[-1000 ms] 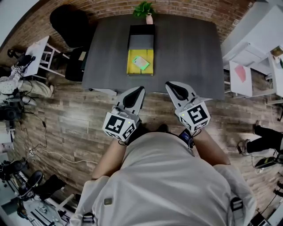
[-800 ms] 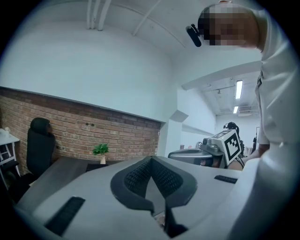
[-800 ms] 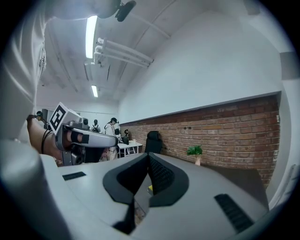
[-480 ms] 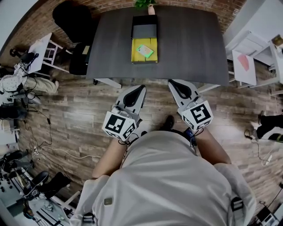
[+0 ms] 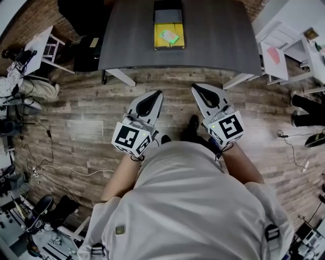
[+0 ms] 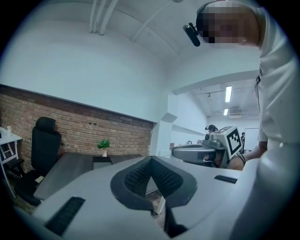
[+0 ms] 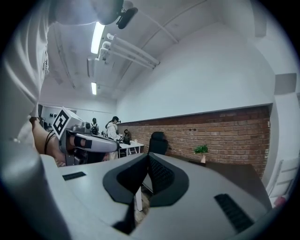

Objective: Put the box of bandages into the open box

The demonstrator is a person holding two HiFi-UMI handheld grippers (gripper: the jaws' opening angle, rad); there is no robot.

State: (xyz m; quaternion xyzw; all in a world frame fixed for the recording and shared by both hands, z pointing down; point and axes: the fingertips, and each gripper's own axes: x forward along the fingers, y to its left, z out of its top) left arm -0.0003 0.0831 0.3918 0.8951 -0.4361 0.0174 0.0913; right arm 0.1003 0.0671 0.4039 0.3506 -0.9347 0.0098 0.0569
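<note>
In the head view the open box [image 5: 162, 39] with a yellow inside lies on the dark grey table [image 5: 213, 35], far ahead of me. A green and white box of bandages [image 5: 170, 36] rests inside it, and its dark lid [image 5: 168, 12] is folded back behind. Both grippers hang over the wooden floor, well short of the table's near edge. My left gripper [image 5: 156, 93] is shut with nothing in it, its tips meeting in its own view [image 6: 151, 159]. My right gripper [image 5: 197, 87] is shut and empty too [image 7: 148, 155].
White desks [image 5: 277, 53] stand right of the table, a black chair [image 5: 81, 12] and a small white table [image 5: 39, 48] to its left. Cables [image 5: 48, 172] trail over the floor at the left. A potted plant [image 6: 103, 145] sits at the table's far end. A person's legs [image 5: 307, 109] show at the right edge.
The table with the open box has slid toward the top of the head view, so I stand farther back from it. Both grippers stay shut, side by side.
</note>
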